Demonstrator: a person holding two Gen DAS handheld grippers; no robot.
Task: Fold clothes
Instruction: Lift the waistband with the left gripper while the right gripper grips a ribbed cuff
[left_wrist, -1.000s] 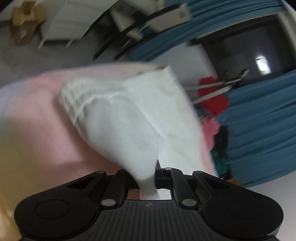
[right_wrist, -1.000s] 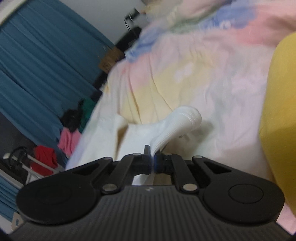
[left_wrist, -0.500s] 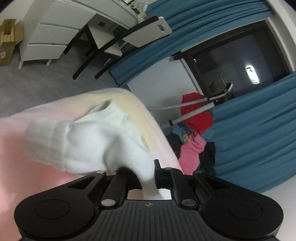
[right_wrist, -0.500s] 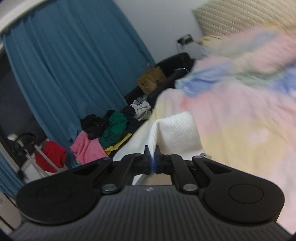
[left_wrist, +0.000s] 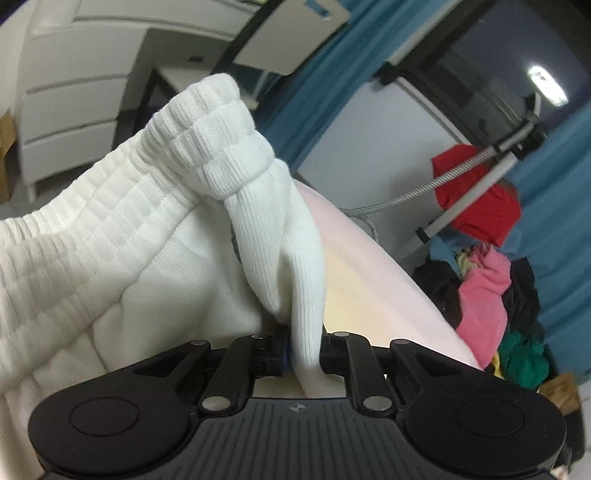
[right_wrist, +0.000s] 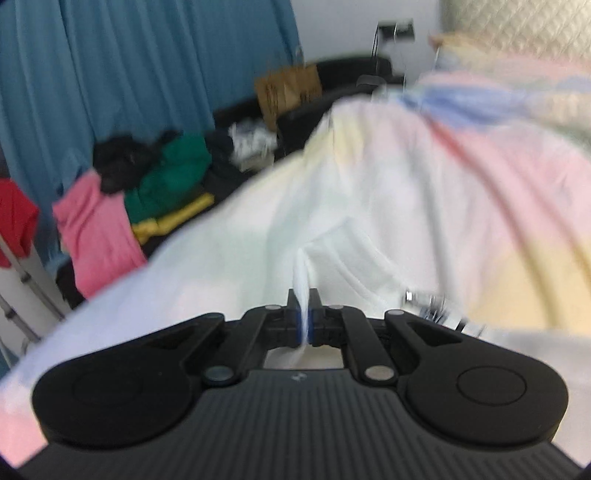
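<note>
In the left wrist view our left claw (left_wrist: 303, 345) sat at the bottom centre of the frame with a strip of the white garment (left_wrist: 110, 258) between its pads; the jaws were easing apart, yet the cloth still filled the gap and touched both sides. The garment, a thick ribbed knit, rose from the claw toward the upper left, where a bunched cuff (left_wrist: 218, 136) stood at the top of it. Its wide quilted body spread across the left half of the frame. Behind it, right of centre, lay the pastel bed cover (left_wrist: 376, 288). At the right edge a pile of clothes (left_wrist: 487, 306) sat below a red cloth (left_wrist: 476, 192) hung on a stand, with blue curtains (left_wrist: 554, 258) behind. White drawers (left_wrist: 74, 110) filled the upper left.

In the right wrist view, blurred, our right claw (right_wrist: 303, 325) held a thin edge of the same garment (right_wrist: 332, 221) between its pads, the jaws beginning to part with the fabric still pinched upright in the narrow gap. The garment lay over the bed (right_wrist: 498, 184) in the centre of the frame. The clothes pile appeared at the left.
</note>
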